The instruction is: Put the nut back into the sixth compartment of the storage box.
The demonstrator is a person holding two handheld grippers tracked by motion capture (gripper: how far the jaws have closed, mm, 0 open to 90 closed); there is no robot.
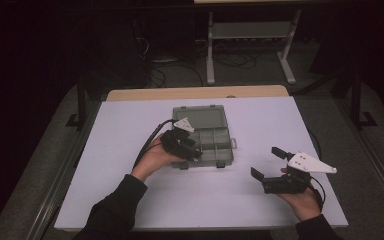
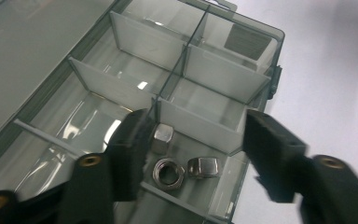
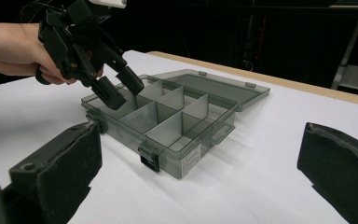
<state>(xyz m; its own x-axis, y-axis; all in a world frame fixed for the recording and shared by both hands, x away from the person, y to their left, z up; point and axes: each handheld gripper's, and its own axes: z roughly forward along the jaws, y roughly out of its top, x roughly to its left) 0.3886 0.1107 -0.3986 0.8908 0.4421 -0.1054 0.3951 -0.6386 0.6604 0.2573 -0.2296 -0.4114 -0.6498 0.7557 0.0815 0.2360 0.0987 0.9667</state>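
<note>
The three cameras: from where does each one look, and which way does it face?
High view: above the person's side, facing forward and down on the table; both forearms, left gripper, right gripper.
Left gripper view: on that gripper, facing down between its open jaws into the box, onto three nuts.
Right gripper view: low, facing across the table at the box; own open jaws, plus the left hand.
All share the box.

Smoky grey box point(image 2: 256, 37), silver nuts point(image 2: 168, 171)

White table top point(image 1: 130, 150), grey metal frame point(image 1: 250, 35) behind, dark floor point(image 1: 40, 150)
</note>
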